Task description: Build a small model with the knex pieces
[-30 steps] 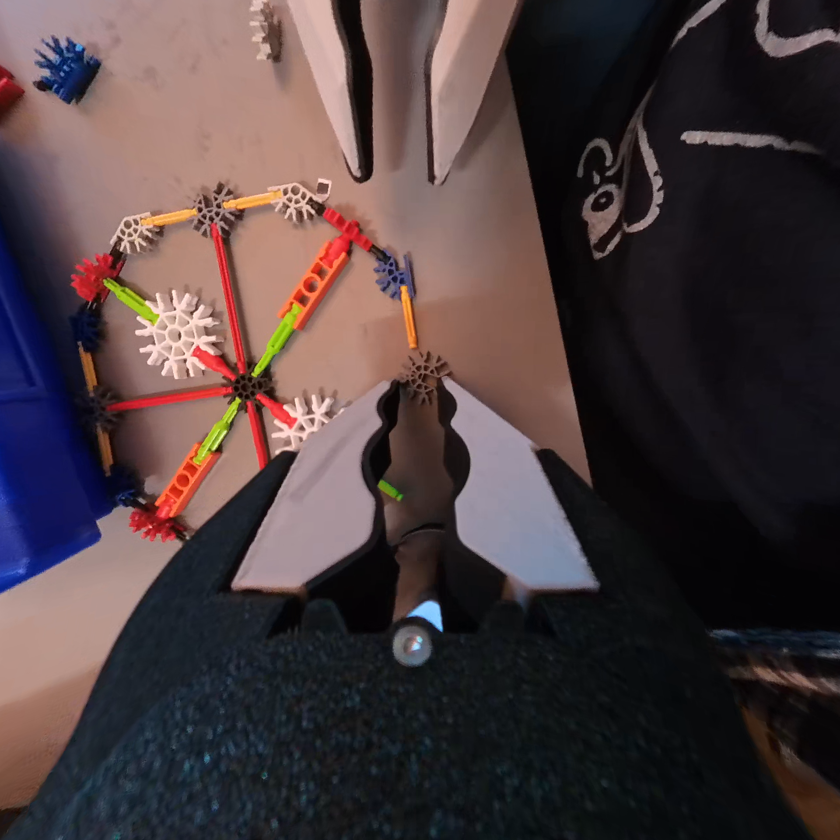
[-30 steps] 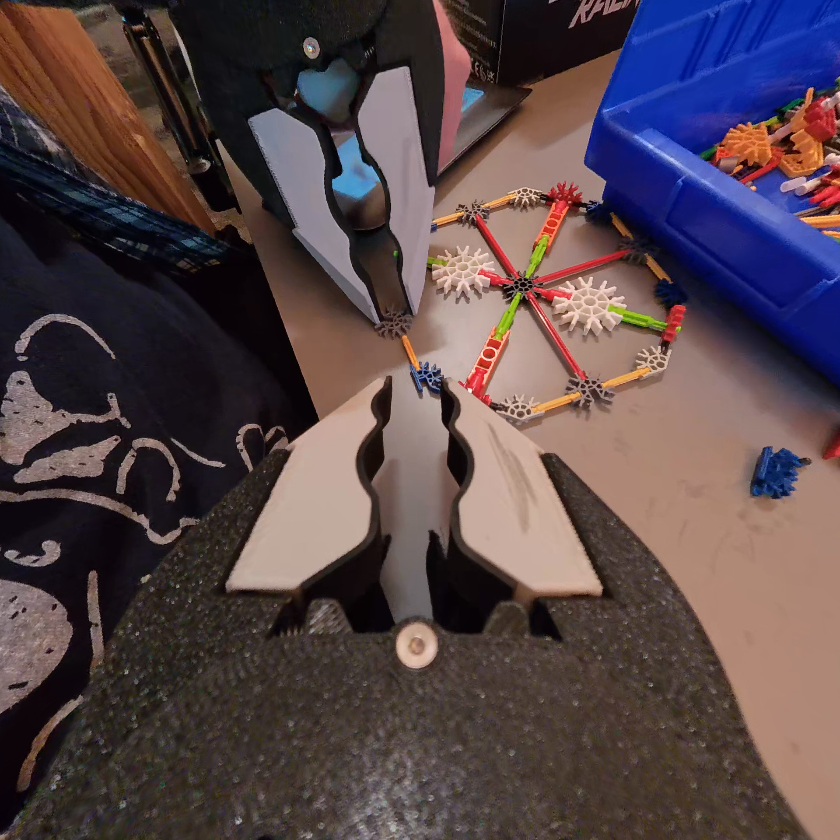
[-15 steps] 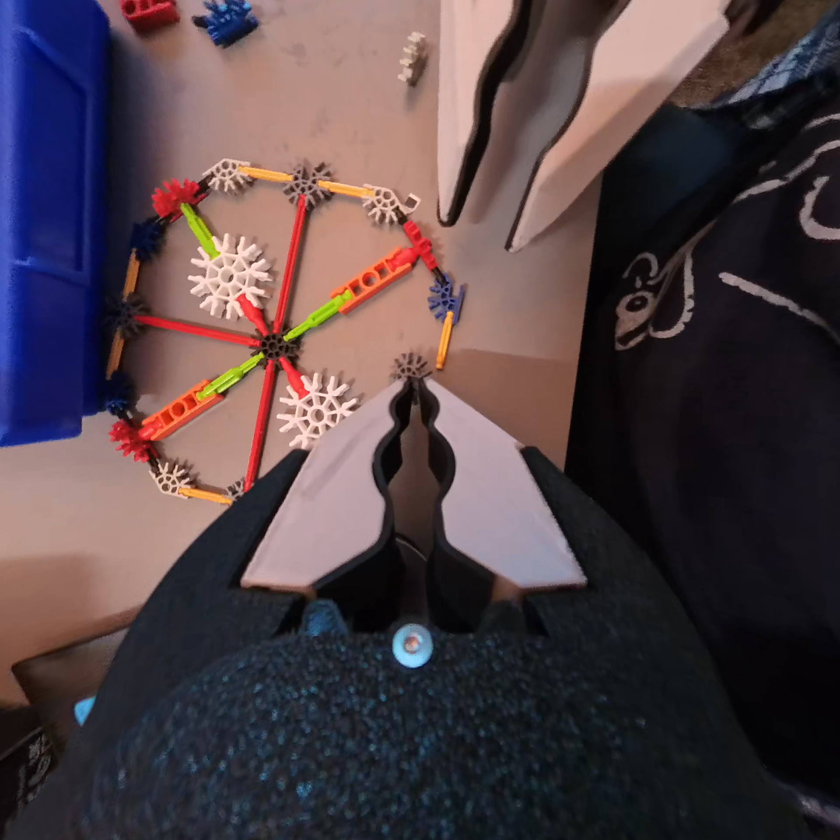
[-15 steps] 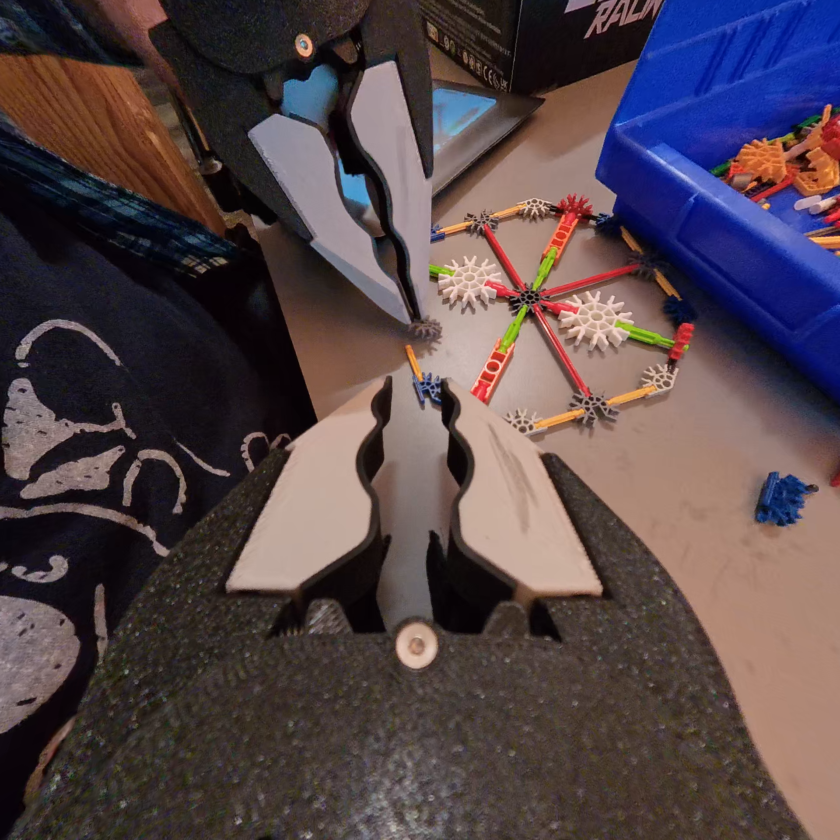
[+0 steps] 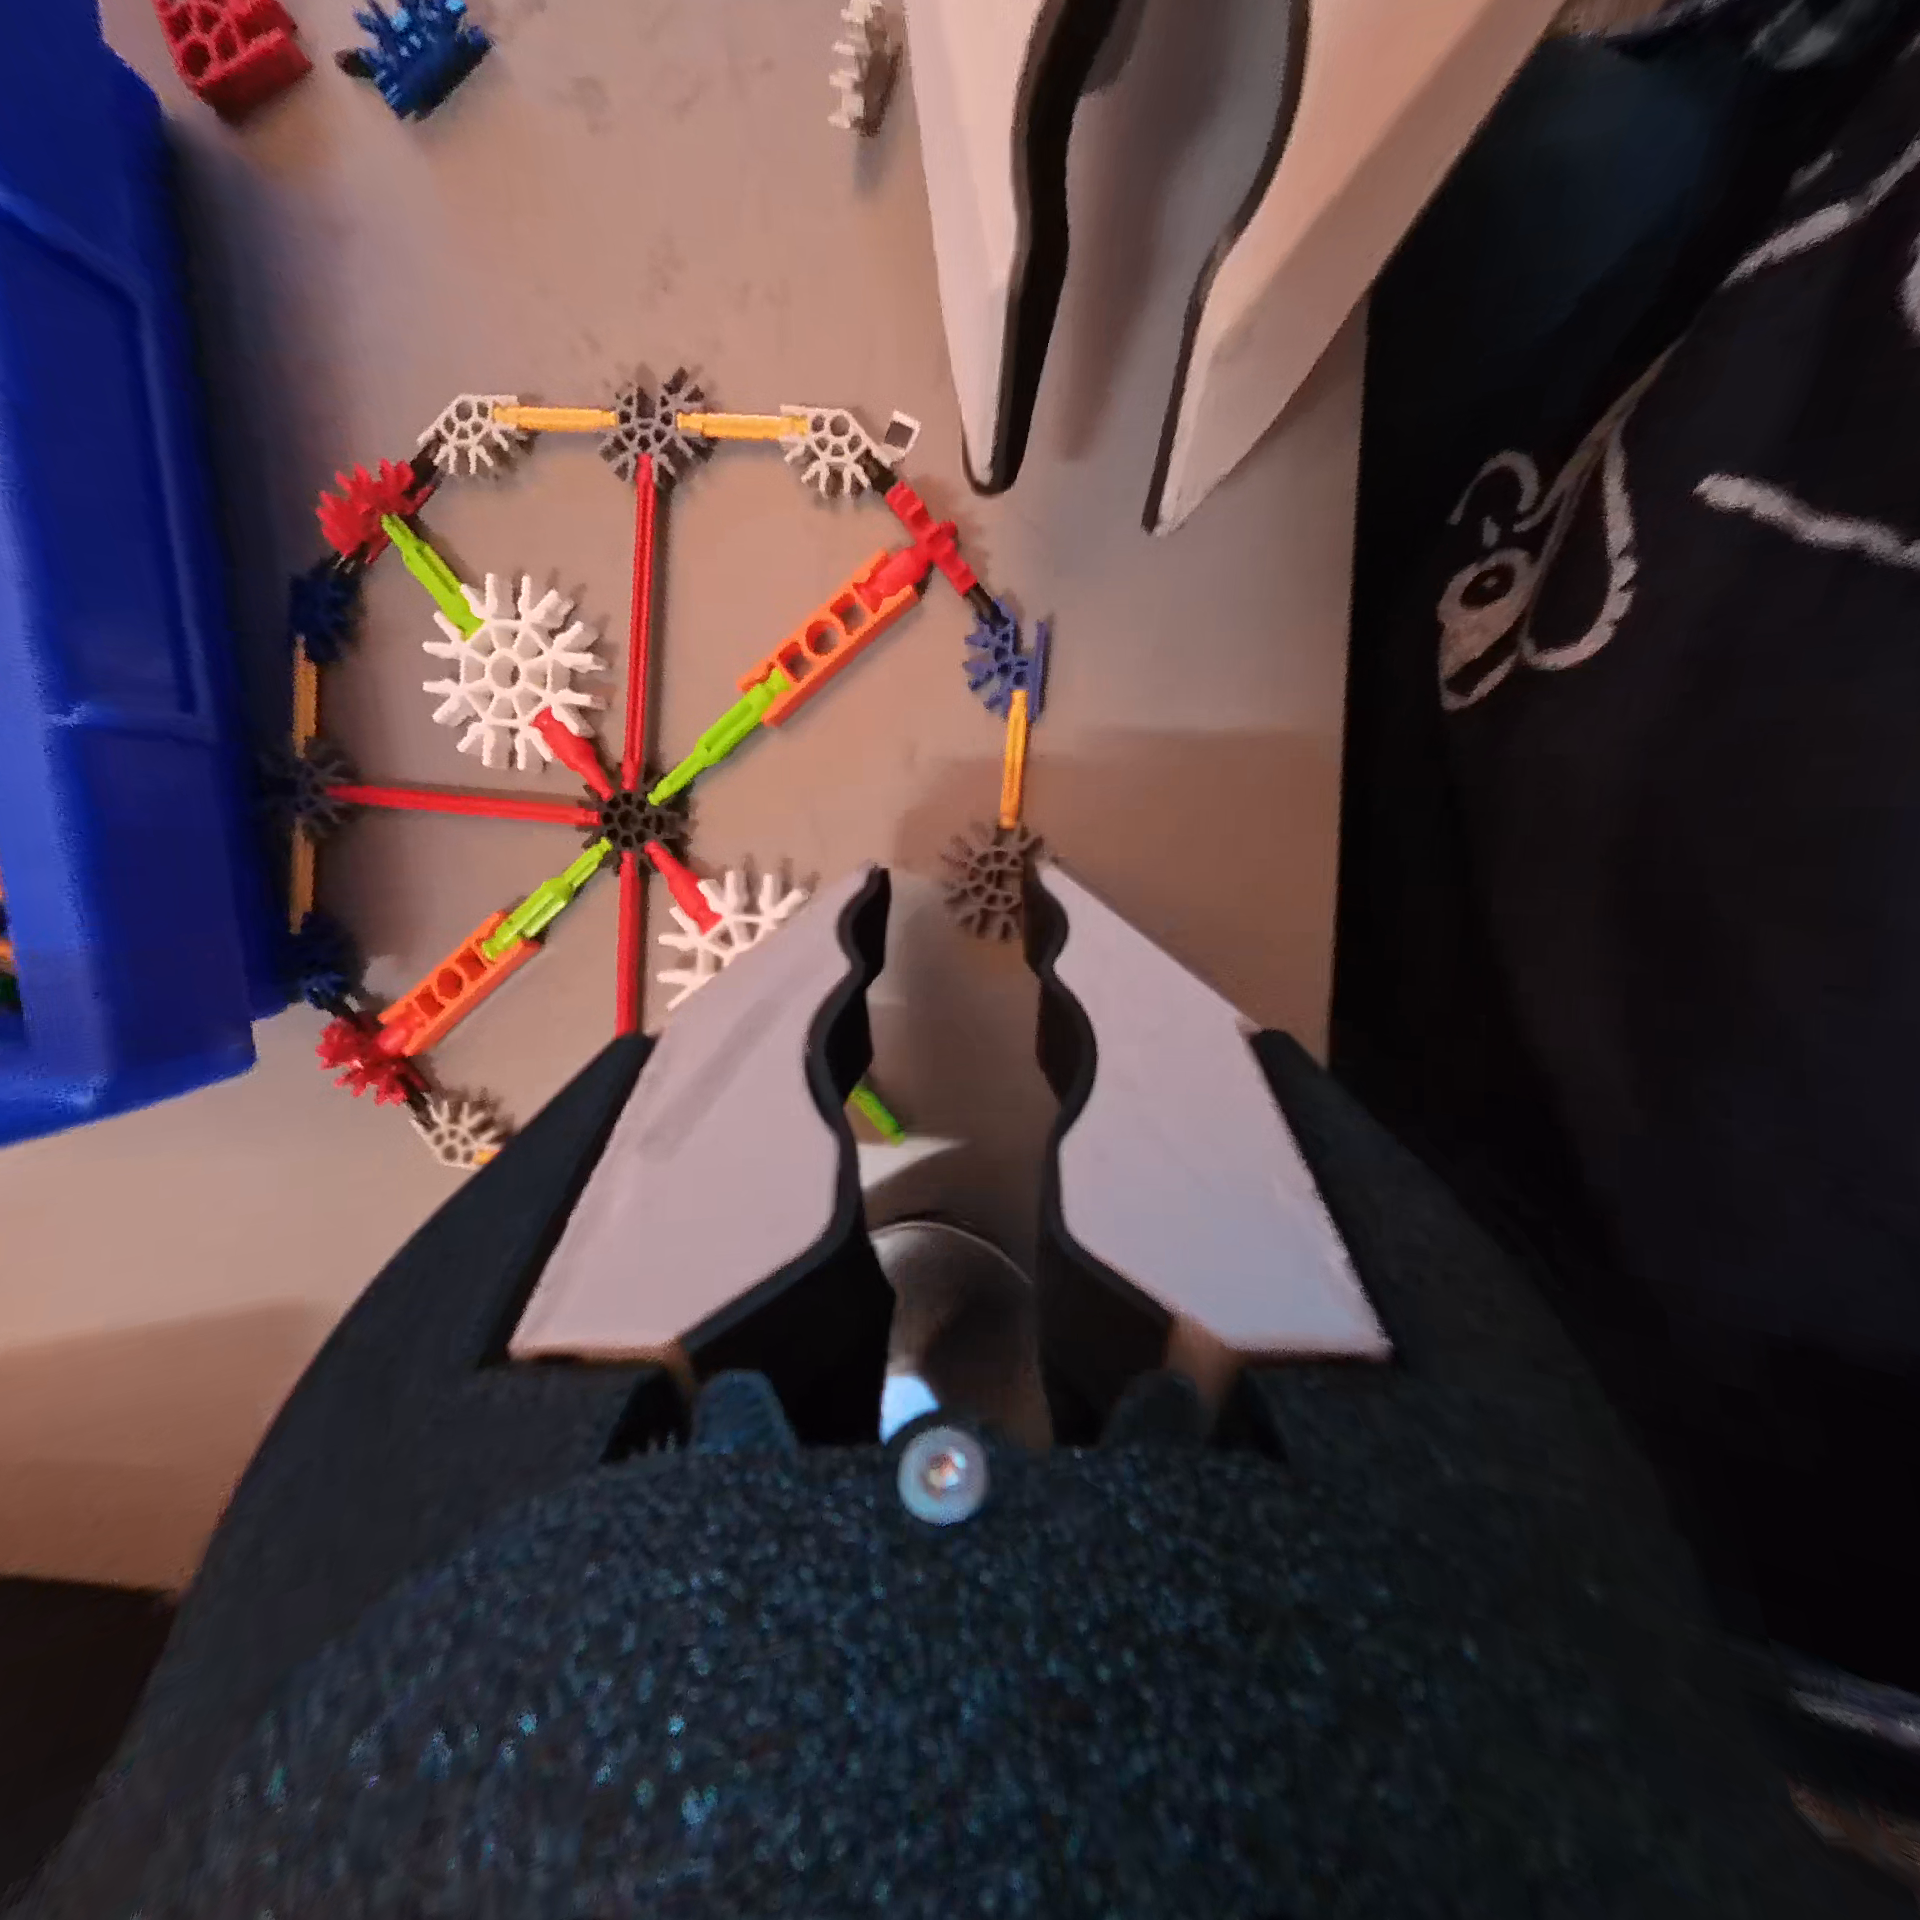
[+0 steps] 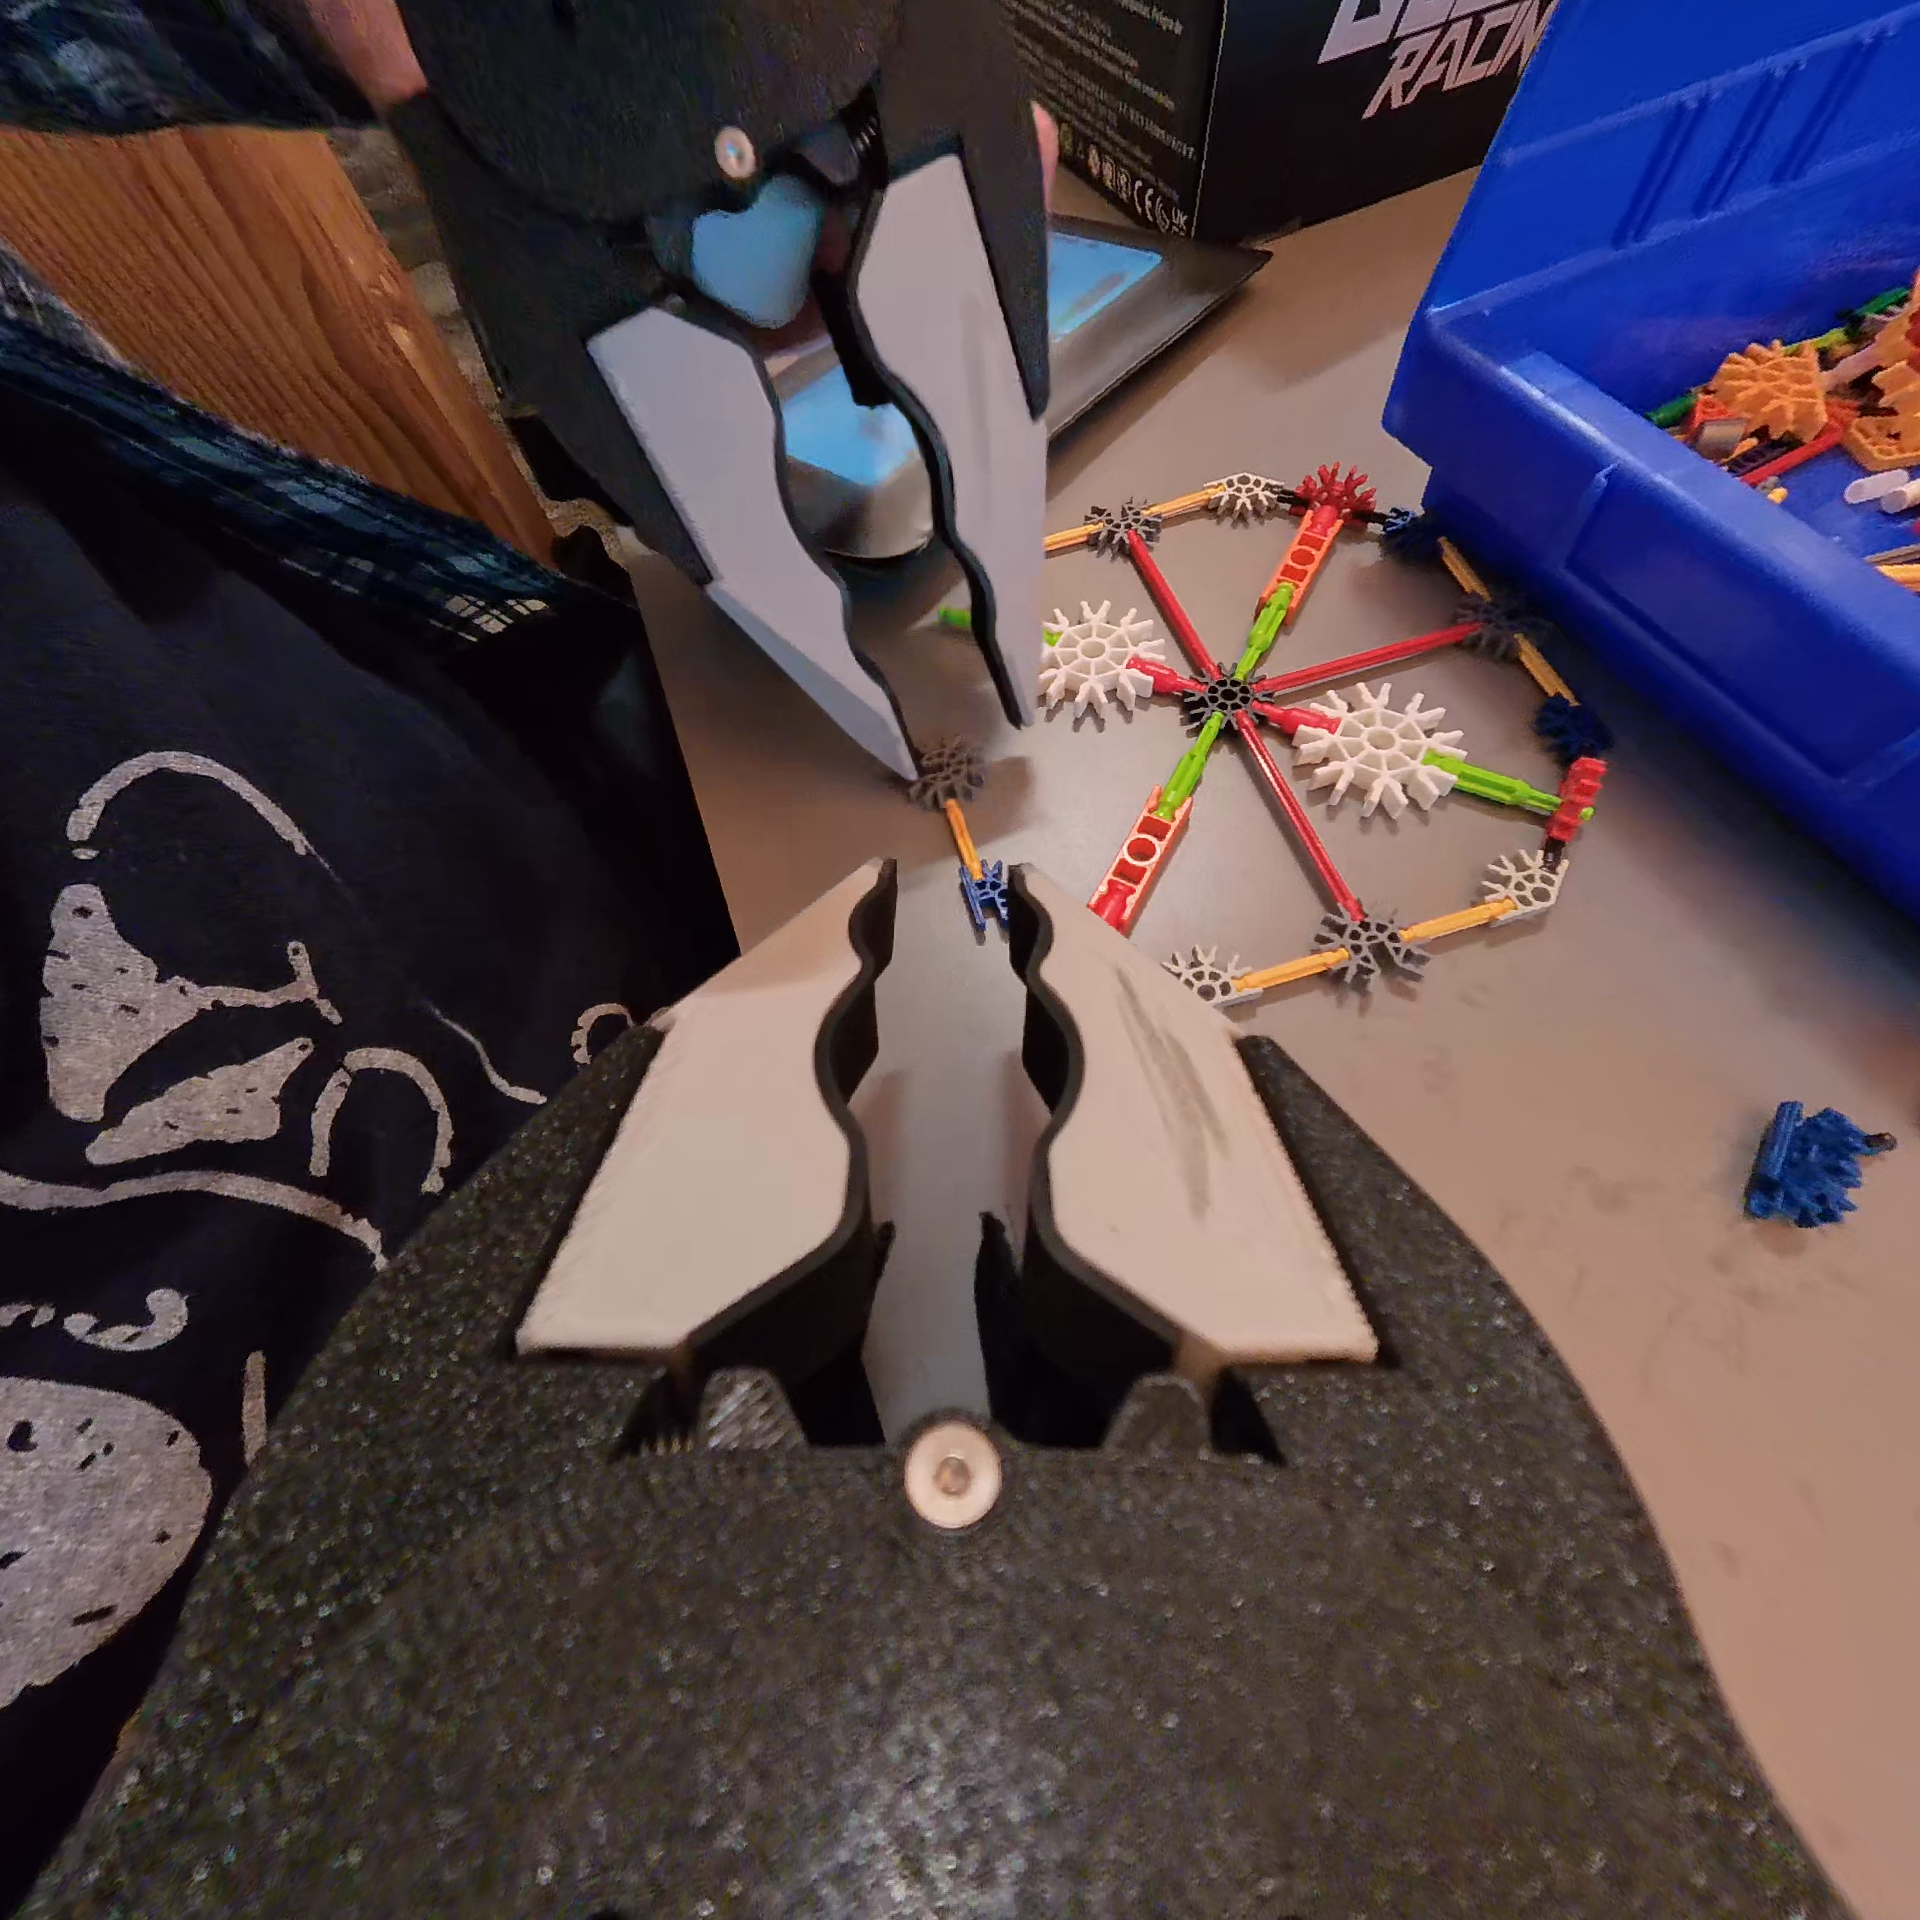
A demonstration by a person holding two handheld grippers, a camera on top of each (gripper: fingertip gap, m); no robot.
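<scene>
Tan tabletop [image 6: 1558, 1195], blue bin [image 6: 1662, 436], wooden panel [image 6: 239, 301]

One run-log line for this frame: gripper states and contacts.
left gripper: open, tip beside grey connector | right gripper: open, near blue connector | wheel model flat on table

The wheel [image 5: 634, 810] mixes red, orange, green and yellow rods with white, grey and blue connectors. The bin [image 6: 1662, 436] is blue. The surface [image 6: 1558, 1351] is tan.
</scene>
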